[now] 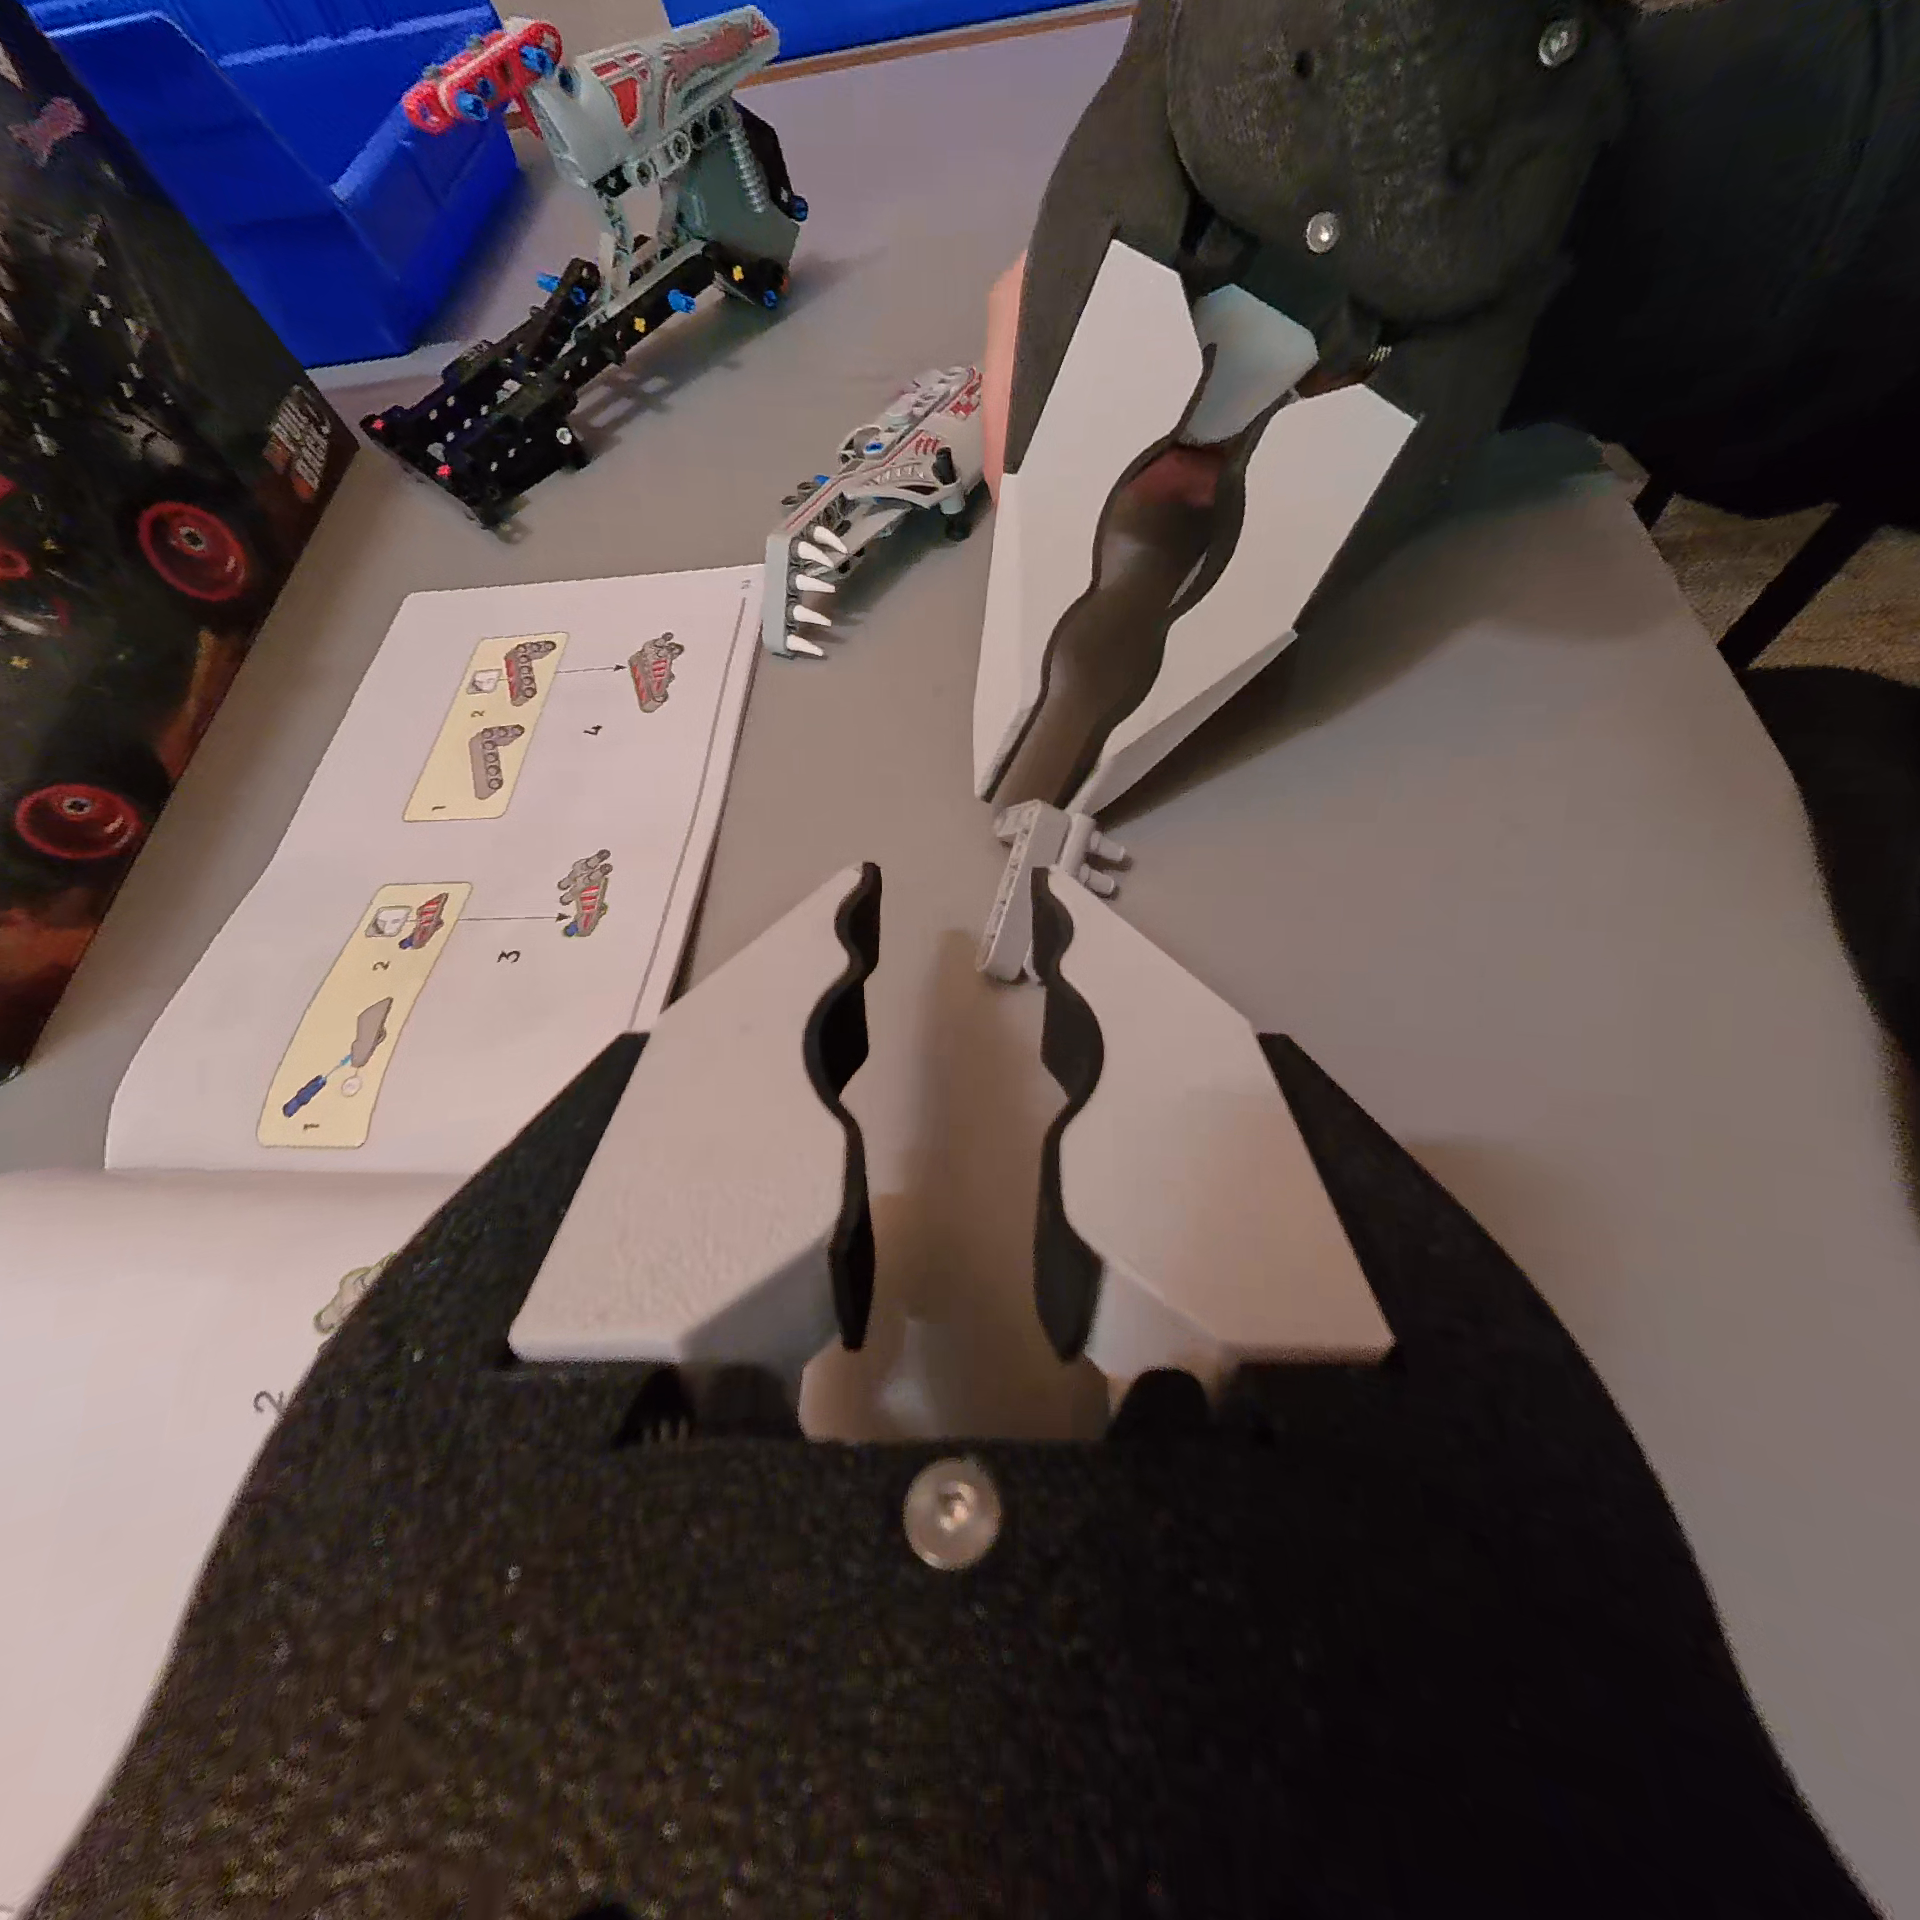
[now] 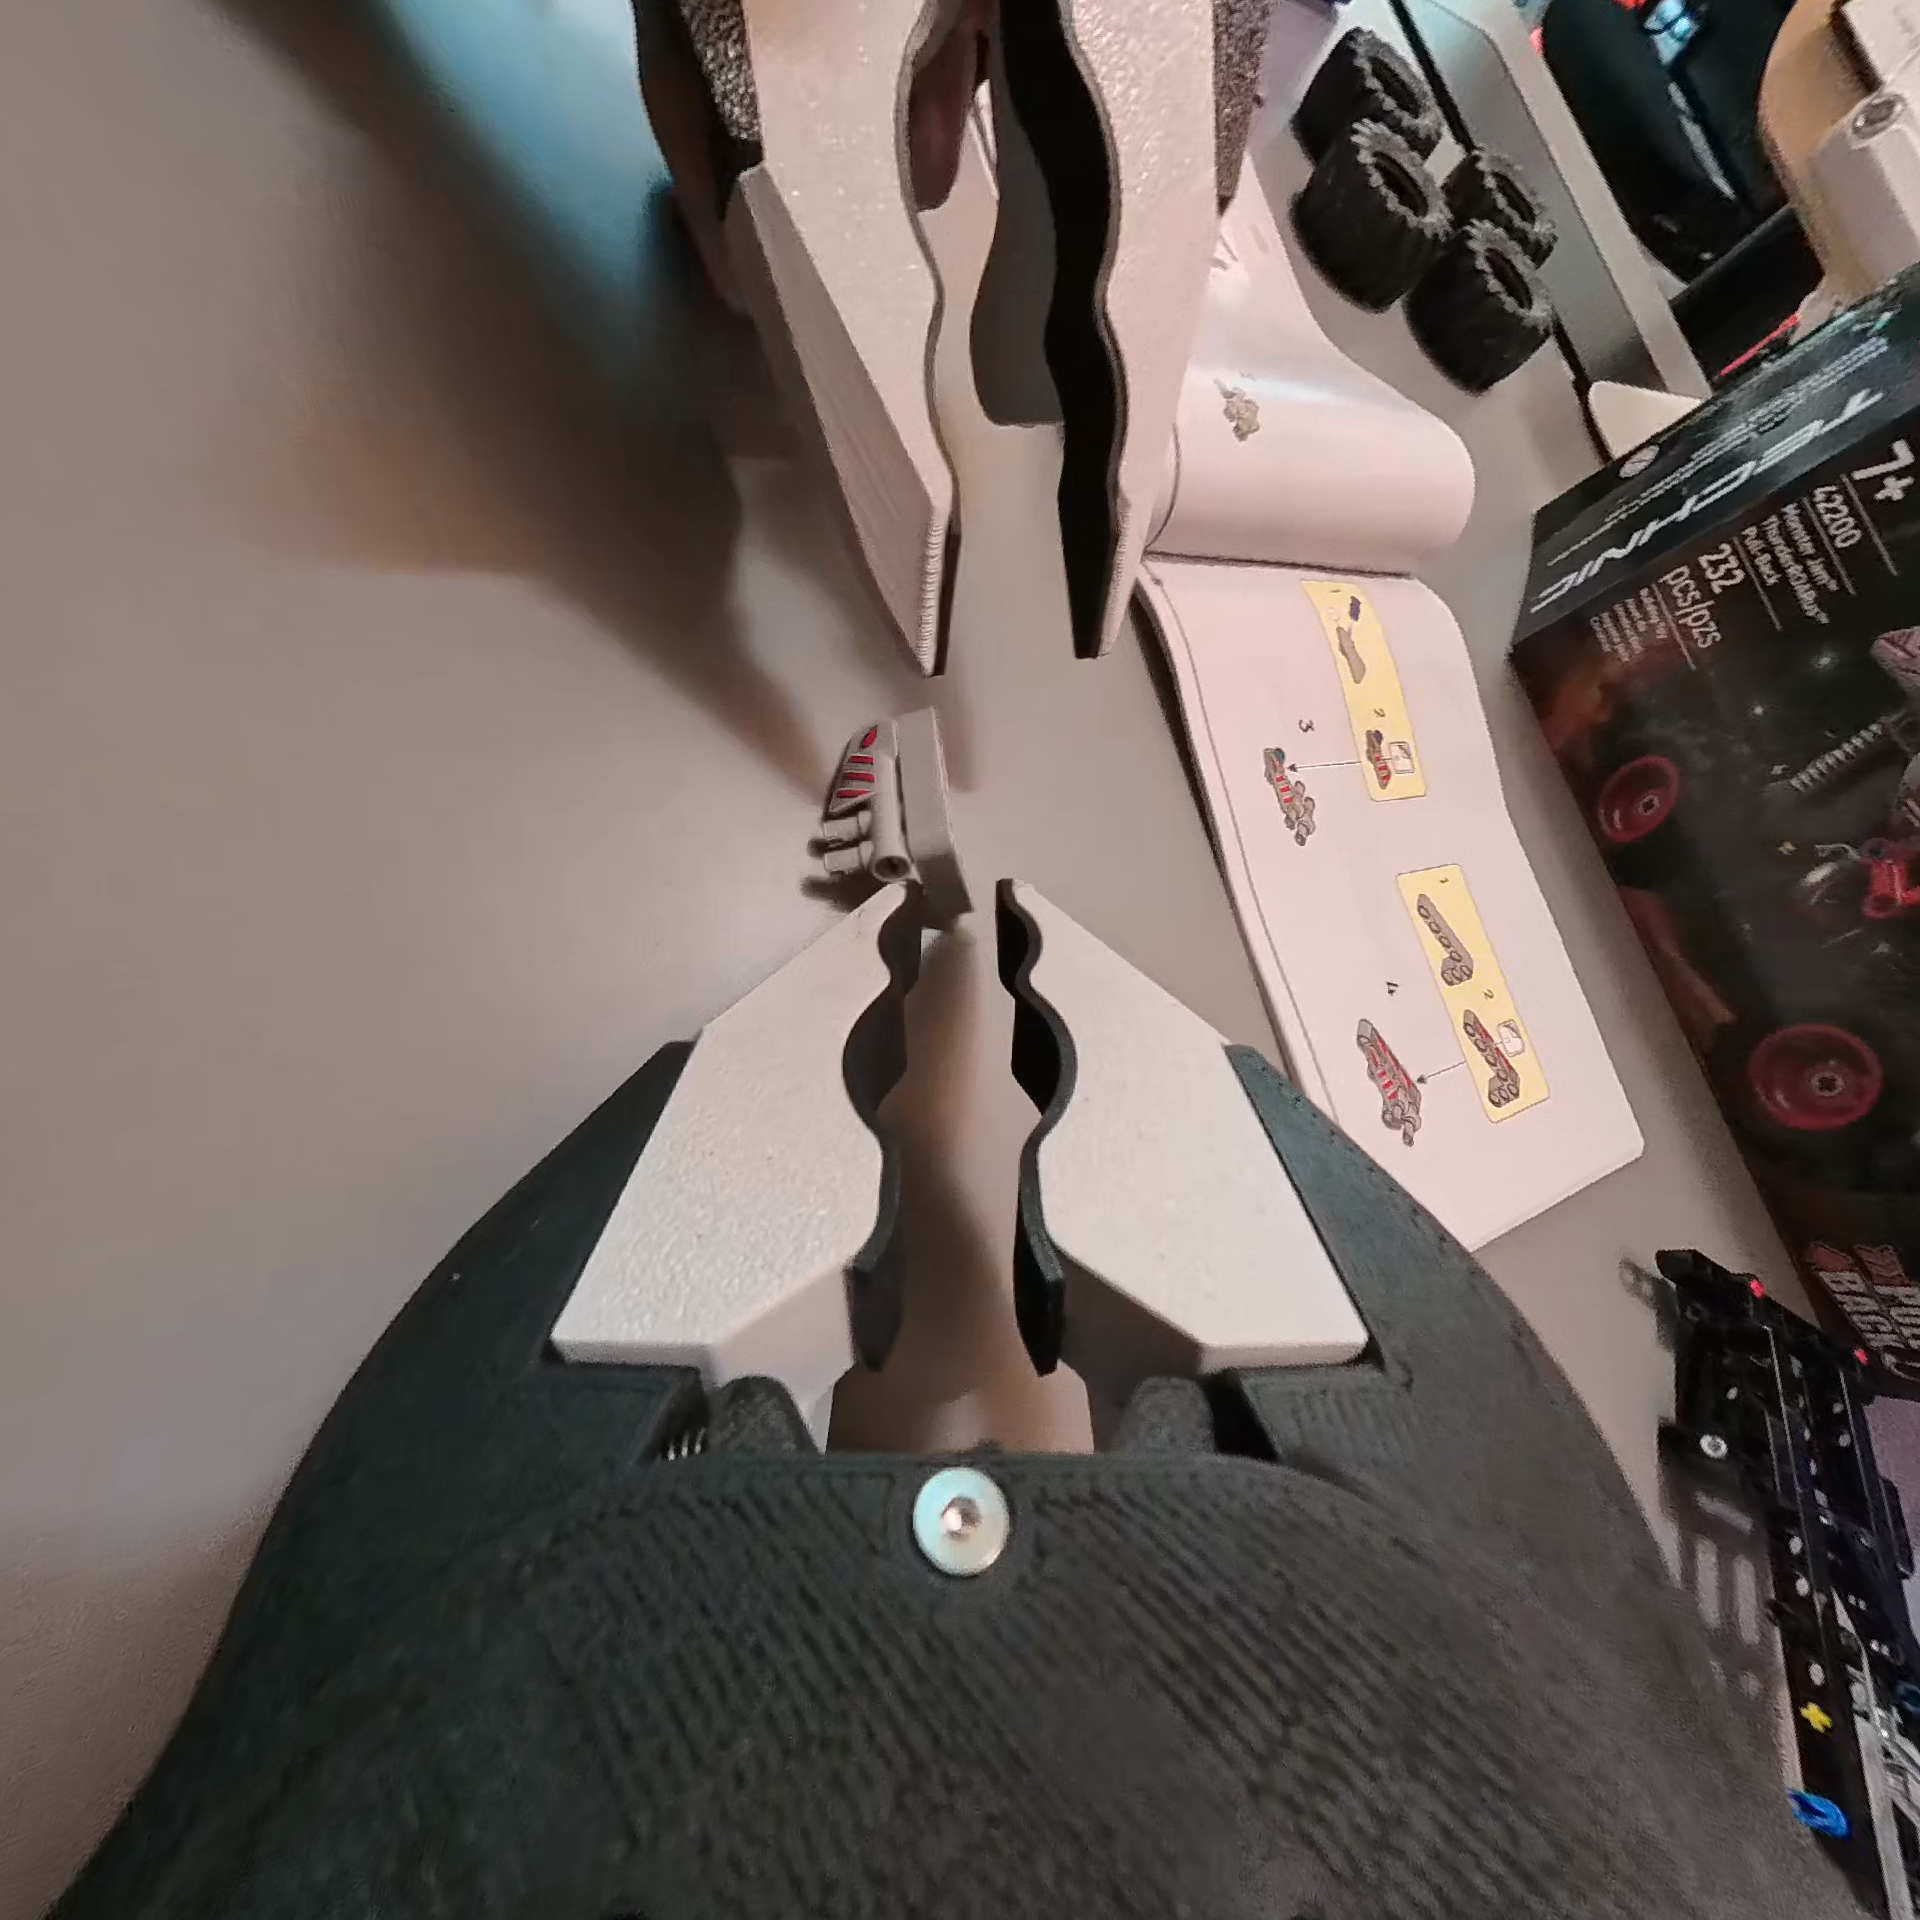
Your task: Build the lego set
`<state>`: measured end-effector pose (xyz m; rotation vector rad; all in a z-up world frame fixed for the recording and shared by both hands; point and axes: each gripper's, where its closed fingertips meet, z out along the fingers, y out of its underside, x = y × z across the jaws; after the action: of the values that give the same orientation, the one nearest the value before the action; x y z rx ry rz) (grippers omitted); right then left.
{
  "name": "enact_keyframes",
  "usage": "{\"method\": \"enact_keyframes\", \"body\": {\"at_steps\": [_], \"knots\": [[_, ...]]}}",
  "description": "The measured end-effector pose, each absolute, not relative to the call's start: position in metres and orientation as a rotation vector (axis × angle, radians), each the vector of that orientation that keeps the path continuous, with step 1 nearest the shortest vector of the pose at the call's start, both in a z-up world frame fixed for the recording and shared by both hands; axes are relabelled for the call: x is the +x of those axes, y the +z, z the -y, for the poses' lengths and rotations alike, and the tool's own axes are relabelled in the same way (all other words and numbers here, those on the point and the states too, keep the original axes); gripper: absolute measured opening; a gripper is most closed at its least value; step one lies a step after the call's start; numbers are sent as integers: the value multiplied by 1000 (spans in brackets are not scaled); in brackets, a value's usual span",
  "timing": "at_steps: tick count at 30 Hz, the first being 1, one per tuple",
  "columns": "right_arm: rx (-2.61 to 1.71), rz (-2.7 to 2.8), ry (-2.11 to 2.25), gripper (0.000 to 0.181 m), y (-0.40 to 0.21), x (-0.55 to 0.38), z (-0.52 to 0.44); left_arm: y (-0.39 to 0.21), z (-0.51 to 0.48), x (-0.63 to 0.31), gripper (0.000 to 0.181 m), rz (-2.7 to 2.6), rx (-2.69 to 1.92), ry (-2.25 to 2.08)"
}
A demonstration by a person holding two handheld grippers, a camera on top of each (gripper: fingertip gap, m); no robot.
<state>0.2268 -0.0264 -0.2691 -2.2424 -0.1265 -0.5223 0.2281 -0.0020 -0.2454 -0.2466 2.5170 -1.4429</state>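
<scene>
Both grippers point tip to tip over the grey table, with a small grey lego piece between them.

Left gripper: jaws part open, nothing clamped. The piece sits at the tip of our right-hand finger, touching or just beside it; we can't tell which.

Right gripper: jaws part open, a narrow gap at the tips. In the right wrist view the piece stands just ahead of the tips, its lower end at the mouth of the gap. It is grey with a red-striped face and short pins on the side away from the booklet. Gripped or only touched: can't tell.

Beyond the left jaws on their left side lies an open instruction booklet showing numbered build steps in yellow panels. Farther ahead are a grey toothed lego jaw section and a black lego frame with a grey and red top, in front of a blue bin. The set's box stands at the far left; it carries printed branding and text, which we leave unread.

In the right wrist view, four black tyres sit far ahead on the right of the jaws, past the booklet.
</scene>
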Motion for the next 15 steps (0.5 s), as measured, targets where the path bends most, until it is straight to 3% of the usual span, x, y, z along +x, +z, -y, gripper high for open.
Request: {"method": "enact_keyframes", "body": {"at_steps": [1,15], "knots": [[-2235,116,-530,12,-268,229,26,-245,2,229,26,-2514,-253,-1448],[-2214,-158,-550,19,-264,243,44,-214,-16,256,24,-2318,-337,-1476]]}}
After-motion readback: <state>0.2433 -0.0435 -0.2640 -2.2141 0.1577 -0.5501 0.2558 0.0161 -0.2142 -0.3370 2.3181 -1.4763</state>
